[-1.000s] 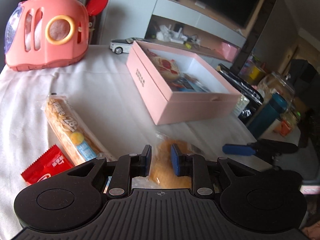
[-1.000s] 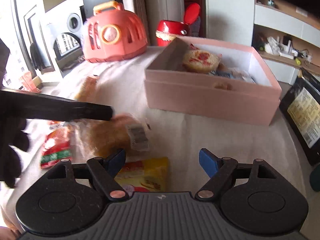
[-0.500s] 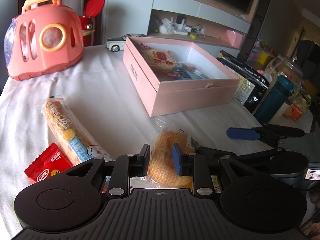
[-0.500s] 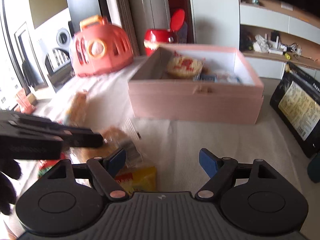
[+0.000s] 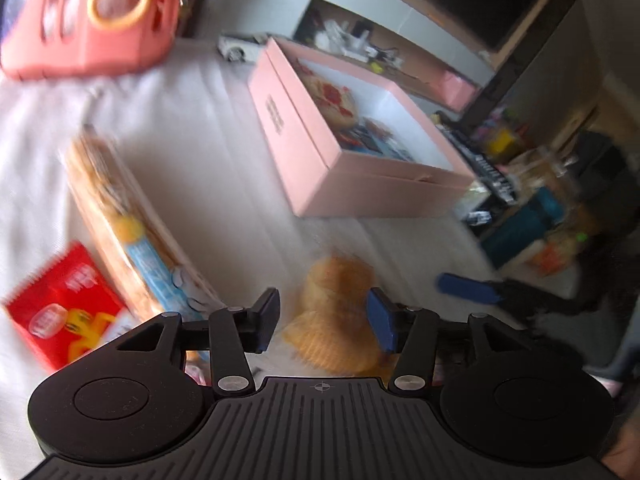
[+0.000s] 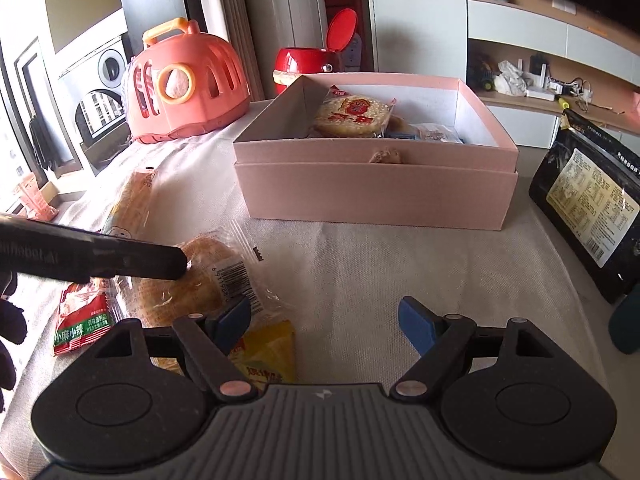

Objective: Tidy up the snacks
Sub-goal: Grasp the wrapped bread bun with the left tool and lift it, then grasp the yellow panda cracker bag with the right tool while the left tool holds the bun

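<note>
Left fingers: my left gripper (image 5: 323,322) has just been opening; its jaws now stand spread with the bread bun (image 5: 338,322) in its clear wrapper between them, no pad pressing on it. That view is smeared, so contact at the pads is a judgement.
Right fingers: my right gripper (image 6: 326,322) is spread wide over bare tablecloth (image 6: 380,264), holding nothing.
Bun position: lying on the cloth, just beside the long bread stick (image 5: 120,216), well apart from the pink box (image 6: 376,196).
Near the bun: a yellow packet (image 6: 268,354) sits under my right gripper's left finger; a red sachet with green label (image 6: 82,316) lies beside the bun.
Farther left: a red packet (image 5: 64,306) at the cloth edge, touching the long bread stick.
Box contents: a round rice cracker (image 6: 354,116) and some small wrapped items at the back; the front half looks free.
Step in hand, my reading: take the bun and carry it to the box.
How to do it well: centre the pads on the bun's body, not the loose wrapper edge; close gently, since soft bread will squash; lift clear of the box wall before lowering.
Risk: the slippery film may slide out of a shallow pinch.
Background: pink toy carrier (image 6: 184,88), red jar (image 6: 308,64), black bag (image 6: 588,196).
</note>
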A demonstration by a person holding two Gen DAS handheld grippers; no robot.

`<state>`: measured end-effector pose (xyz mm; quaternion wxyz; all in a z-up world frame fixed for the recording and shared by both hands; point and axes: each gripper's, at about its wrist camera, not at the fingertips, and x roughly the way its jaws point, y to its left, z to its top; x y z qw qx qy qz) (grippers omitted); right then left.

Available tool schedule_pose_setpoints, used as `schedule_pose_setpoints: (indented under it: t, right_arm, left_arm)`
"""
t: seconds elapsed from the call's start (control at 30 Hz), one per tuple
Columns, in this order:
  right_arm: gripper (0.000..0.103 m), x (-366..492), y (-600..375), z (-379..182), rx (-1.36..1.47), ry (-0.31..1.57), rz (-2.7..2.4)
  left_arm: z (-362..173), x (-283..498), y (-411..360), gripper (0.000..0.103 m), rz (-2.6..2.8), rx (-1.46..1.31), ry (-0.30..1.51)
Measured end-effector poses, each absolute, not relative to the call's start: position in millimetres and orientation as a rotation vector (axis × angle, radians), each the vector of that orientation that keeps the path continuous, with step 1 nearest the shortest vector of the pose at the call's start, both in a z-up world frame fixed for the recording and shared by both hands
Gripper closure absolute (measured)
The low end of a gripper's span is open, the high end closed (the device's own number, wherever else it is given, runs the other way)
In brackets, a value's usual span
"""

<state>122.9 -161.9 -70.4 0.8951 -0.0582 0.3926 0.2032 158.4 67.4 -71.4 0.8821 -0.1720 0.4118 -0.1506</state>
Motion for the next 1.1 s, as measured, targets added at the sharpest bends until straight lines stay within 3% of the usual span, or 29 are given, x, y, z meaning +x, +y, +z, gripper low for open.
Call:
schedule_pose_setpoints:
  t: [0.63, 0.87, 1.0, 1.1]
  right_arm:
    - [0.021, 116.1, -164.1, -67.6, -0.17, 0.81, 0.43]
    - [0.02, 98.9, -180.2, -49.9, -0.149, 0.876, 0.671]
    - [0.018, 75.8, -172.7, -57.9, -0.286, 0.887, 0.723]
    - [0.014, 66.2, -166.6, -66.9, -0.417, 0.844, 0.694]
  left_arm:
    - [-68.0, 141.4, 46.7, 0.051, -0.322, -0.254, 0.85]
    - [-58.2, 128.2, 28.2, 0.057, -0.287, -0.173, 0.841]
    - [-52.6, 122.9, 20.5, 0.059, -0.287, -0.146, 0.815]
    - [-46.7, 118.4, 17.1, 0.07, -0.25, -0.086, 0.793]
